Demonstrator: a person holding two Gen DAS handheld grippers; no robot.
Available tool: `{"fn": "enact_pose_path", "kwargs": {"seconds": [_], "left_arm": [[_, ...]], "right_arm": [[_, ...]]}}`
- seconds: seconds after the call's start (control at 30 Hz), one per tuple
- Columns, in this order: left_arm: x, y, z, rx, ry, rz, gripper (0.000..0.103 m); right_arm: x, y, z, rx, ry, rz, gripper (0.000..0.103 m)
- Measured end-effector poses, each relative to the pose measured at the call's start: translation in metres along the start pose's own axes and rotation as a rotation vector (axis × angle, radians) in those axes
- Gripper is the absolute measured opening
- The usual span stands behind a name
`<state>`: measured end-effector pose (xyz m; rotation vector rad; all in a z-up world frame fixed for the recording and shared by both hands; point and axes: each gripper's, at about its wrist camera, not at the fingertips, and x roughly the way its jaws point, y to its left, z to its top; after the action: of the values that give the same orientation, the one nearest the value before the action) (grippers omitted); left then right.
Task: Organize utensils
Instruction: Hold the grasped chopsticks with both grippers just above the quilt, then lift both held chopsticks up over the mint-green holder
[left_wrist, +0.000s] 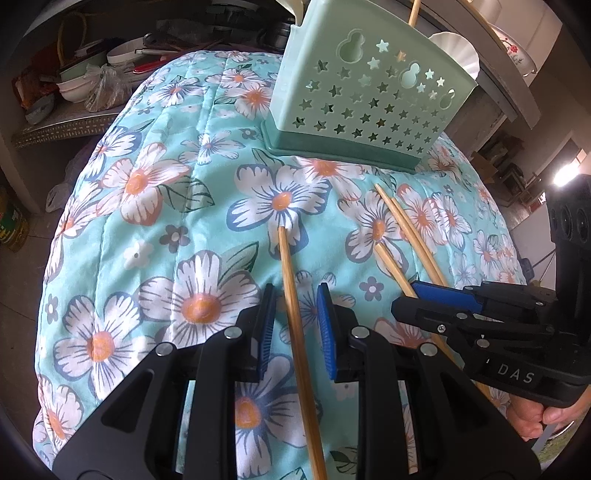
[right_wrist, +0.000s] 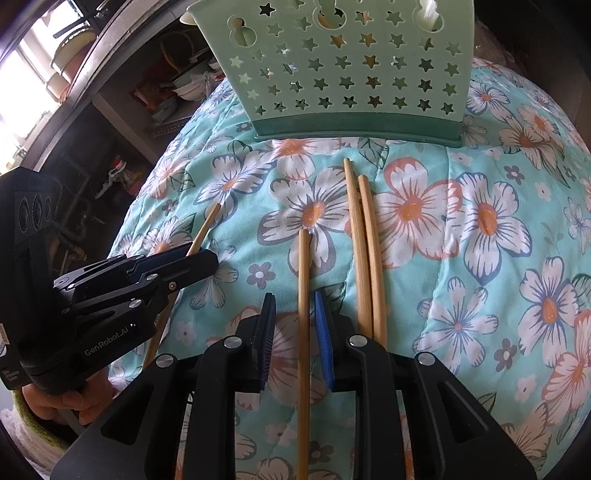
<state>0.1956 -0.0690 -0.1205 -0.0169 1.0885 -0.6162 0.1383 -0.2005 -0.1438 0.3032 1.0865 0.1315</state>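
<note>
- Four chopsticks lay on the floral cloth (right_wrist: 480, 295) in front of the green holder (right_wrist: 347, 70): a lone chopstick (left_wrist: 295, 314), a middle chopstick (right_wrist: 303, 314) and a pair (right_wrist: 365, 258) touching side by side.
- Left gripper (left_wrist: 295, 295): jaws apart, straddling the lone chopstick; pads not pressing it.
- Right gripper (right_wrist: 294, 299): jaws apart around the middle chopstick, released; the pair lay just right of it.
- Holder stood upright at the cloth's far edge, with a chopstick inside.
- A hand (left_wrist: 535, 417) held the right gripper's handle.
</note>
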Motion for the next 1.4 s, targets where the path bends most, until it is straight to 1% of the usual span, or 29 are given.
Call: {"fn": "enact_pose_path", "kwargs": {"seconds": [0.1,0.23,0.37,0.5,0.63,0.7,0.83,0.93,1.03,1.13,1.23,1.4], "left_arm": [[0.005,0.003,0.007,0.005,0.003,0.002,0.021],[0.011,0.0,0.016,0.029,0.006,0.023,0.021],[0.016,-0.003,0.023,0.046,-0.008,0.039,0.02],[0.021,-0.002,0.029,0.054,-0.021,0.058,0.014],[0.026,-0.002,0.035,0.06,-0.032,0.078,0.008],[0.027,-0.002,0.039,0.056,-0.043,0.083,0.007],[0.024,0.004,0.044,0.02,-0.039,0.058,0.005],[0.008,0.002,0.046,0.004,-0.052,0.03,0.005],[-0.019,-0.001,0.051,0.004,-0.083,-0.019,0.005],[-0.051,-0.008,0.058,0.022,-0.138,-0.056,0.005],[-0.083,-0.015,0.065,0.026,-0.184,-0.11,0.005],[-0.131,-0.033,0.073,0.064,-0.264,-0.162,0.005]], "right_arm": [[0.003,-0.002,0.006,-0.002,-0.003,0.004,0.022],[0.007,-0.004,0.014,0.003,-0.006,0.011,0.022],[0.012,0.0,0.019,-0.001,-0.007,0.006,0.022],[0.016,0.0,0.024,0.009,-0.015,0.001,0.017],[0.02,-0.001,0.03,0.028,-0.017,0.008,0.008],[0.021,-0.001,0.034,0.039,-0.013,0.023,0.007],[0.009,-0.007,0.038,0.07,-0.022,0.081,0.007],[-0.011,-0.008,0.043,0.071,-0.056,0.107,0.007],[-0.038,-0.009,0.045,0.066,-0.104,0.129,0.007],[-0.069,-0.012,0.049,0.059,-0.163,0.141,0.007],[-0.102,-0.014,0.052,0.052,-0.23,0.15,0.007],[-0.153,-0.014,0.058,0.036,-0.346,0.154,0.007]]}}
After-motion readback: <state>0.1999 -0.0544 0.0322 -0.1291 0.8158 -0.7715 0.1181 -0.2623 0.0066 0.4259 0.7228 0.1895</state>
